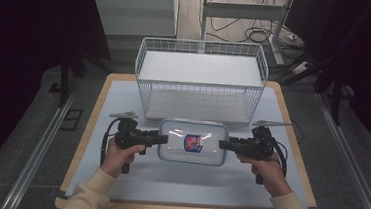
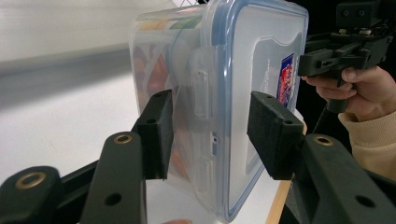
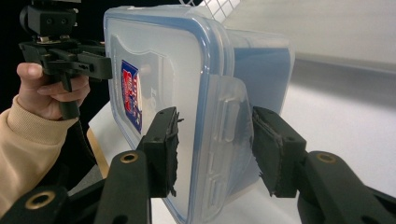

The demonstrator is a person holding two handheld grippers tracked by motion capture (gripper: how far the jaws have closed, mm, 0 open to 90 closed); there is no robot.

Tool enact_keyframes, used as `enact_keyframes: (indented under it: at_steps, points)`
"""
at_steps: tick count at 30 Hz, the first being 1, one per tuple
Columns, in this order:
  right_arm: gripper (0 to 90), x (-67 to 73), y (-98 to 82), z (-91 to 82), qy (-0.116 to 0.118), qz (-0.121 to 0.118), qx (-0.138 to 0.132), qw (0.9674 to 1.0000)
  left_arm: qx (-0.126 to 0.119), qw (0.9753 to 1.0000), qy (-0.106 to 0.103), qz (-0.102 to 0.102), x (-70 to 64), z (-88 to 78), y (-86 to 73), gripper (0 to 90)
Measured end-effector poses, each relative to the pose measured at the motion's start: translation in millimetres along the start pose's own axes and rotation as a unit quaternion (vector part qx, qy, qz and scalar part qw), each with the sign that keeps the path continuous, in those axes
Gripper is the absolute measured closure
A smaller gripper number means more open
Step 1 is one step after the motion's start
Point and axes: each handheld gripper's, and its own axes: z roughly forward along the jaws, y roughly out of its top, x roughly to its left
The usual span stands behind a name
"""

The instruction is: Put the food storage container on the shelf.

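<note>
A clear plastic food box (image 1: 193,141) with a blue-rimmed lid and a red-and-blue label hangs between my two grippers, near the table's front. My left gripper (image 1: 163,139) is shut on its left end and my right gripper (image 1: 223,144) on its right end. In the left gripper view the pads clamp the box (image 2: 243,56) across lid and base by a side latch, around the left gripper (image 2: 215,135); orange and green contents show through the wall. The right gripper (image 3: 215,149) clamps the box (image 3: 154,56) the same way at its latch.
A white wire basket (image 1: 203,44) stands at the back of the table, just behind the box. A pale mat (image 1: 192,185) covers the wood-edged table. Cables and a metal stand lie on the floor beyond.
</note>
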Motion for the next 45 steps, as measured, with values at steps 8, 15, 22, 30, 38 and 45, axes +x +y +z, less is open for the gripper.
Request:
enact_keyframes:
  at_steps: [8, 15, 22, 30, 38, 45]
  points:
    - [52.8, 12.5, 24.2, -9.7, 0.001, -0.024, -0.015, 0.9996, -0.014, 0.9997, 0.007, 0.018, -14.3, -14.6, 24.2, 52.2]
    - [52.8, 23.7, 42.9, -19.3, -0.004, -0.043, -0.021, 0.9988, -0.026, 0.9993, 0.005, 0.027, -22.6, -21.6, 38.7, 52.3]
    - [52.8, 30.6, 58.7, -28.8, -0.004, -0.057, -0.032, 0.9978, -0.034, 0.9987, 0.007, 0.037, -32.0, -27.7, 55.2, 52.3]
    - [52.8, 36.8, 77.8, -37.8, -0.005, -0.074, -0.043, 0.9963, -0.045, 0.9979, 0.005, 0.048, -39.0, -33.2, 73.7, 52.4]
    - [52.8, 40.0, 96.1, -43.8, -0.007, -0.083, -0.047, 0.9954, -0.052, 0.9974, 0.004, 0.050, -41.7, -35.8, 90.4, 52.5]
    - [52.8, 39.2, 111.9, -46.5, -0.007, -0.087, -0.051, 0.9949, -0.055, 0.9969, 0.005, 0.056, -42.0, -36.6, 108.9, 52.4]
